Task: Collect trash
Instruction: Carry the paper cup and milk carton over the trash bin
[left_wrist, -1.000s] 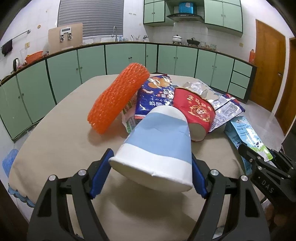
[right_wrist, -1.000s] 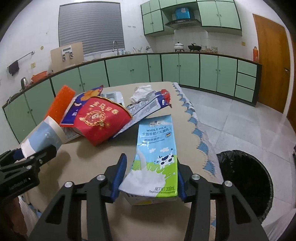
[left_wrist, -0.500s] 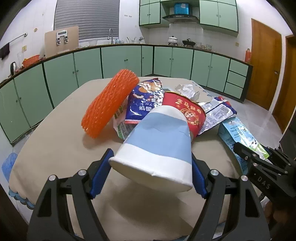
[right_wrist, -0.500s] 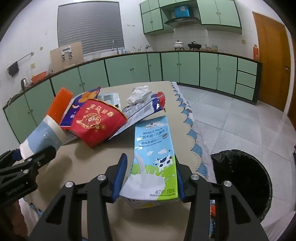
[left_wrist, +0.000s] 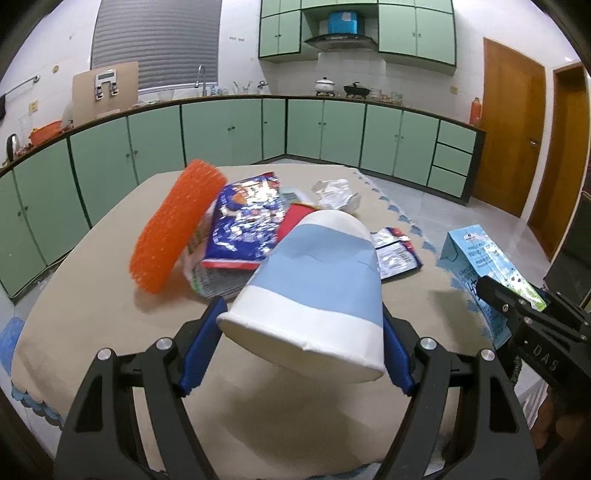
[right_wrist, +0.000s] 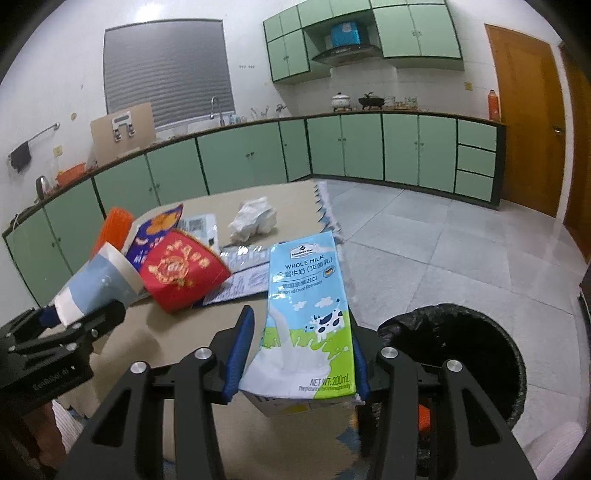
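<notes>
The paper cup (left_wrist: 314, 291) looks like matt paper, blue band on white, with a slightly creased rim. Milk carton (right_wrist: 310, 317) is coated card, smooth with a light sheen on the print. That orange foam net (left_wrist: 175, 225) is a bumpy, soft-looking plastic mesh. The blue snack bag (left_wrist: 245, 221) is crinkly and shiny, foil-ish I think, though it's a bit blurred. The red bowl (right_wrist: 181, 273) reads as glossy printed paper. The tablecloth (left_wrist: 92, 295) is plain matt beige cloth. Bin liner (right_wrist: 454, 339) is thin, wrinkly black plastic. Gripper bodies are matt black plastic with blue pads (left_wrist: 197, 350) and bare metal screws.
</notes>
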